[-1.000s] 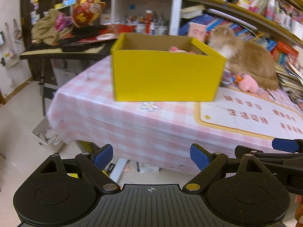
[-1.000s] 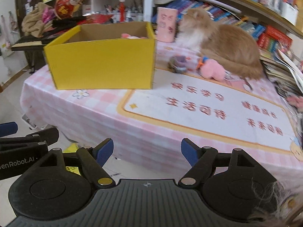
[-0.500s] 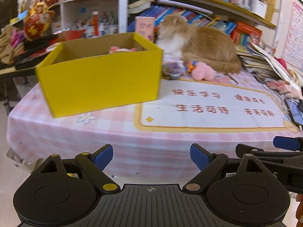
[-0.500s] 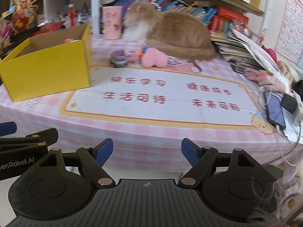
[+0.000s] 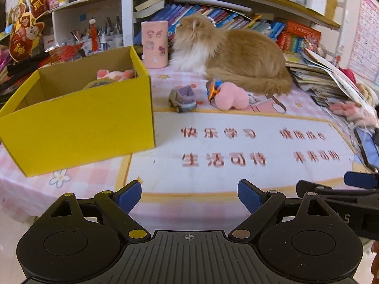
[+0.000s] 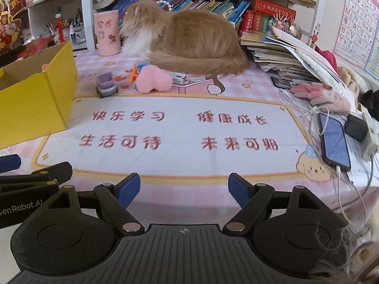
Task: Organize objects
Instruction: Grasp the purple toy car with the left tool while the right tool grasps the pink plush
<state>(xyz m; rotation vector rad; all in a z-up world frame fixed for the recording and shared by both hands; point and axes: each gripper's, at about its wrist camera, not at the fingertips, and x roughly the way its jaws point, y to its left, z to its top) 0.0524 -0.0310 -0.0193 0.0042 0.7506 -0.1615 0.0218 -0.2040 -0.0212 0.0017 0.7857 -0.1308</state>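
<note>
A yellow cardboard box (image 5: pixel 78 123) (image 6: pixel 30 108) stands on the left of the table with a pink plush and other items inside. Behind the mat lie a small purple-grey toy car (image 5: pixel 182 99) (image 6: pixel 106 85) and a pink plush toy (image 5: pixel 228 97) (image 6: pixel 154 80). My left gripper (image 5: pixel 189 195) is open and empty at the table's near edge. Beside it, my right gripper (image 6: pixel 183 188) holds nothing; its jaws are opening. Both are well short of the toys.
A fluffy orange cat (image 5: pixel 236 56) (image 6: pixel 187 37) lies behind the toys. A pink cup (image 5: pixel 154 43) stands by it. Stacked books (image 6: pixel 279 54), a pink glove (image 6: pixel 319 94), a phone (image 6: pixel 334 142) with cables crowd the right edge. Bookshelves (image 5: pixel 236 4) fill the back.
Both grippers have swung to the right along the table front; the yellow box has slid toward the left of each view, and the toys, cat and phone now show more centrally.
</note>
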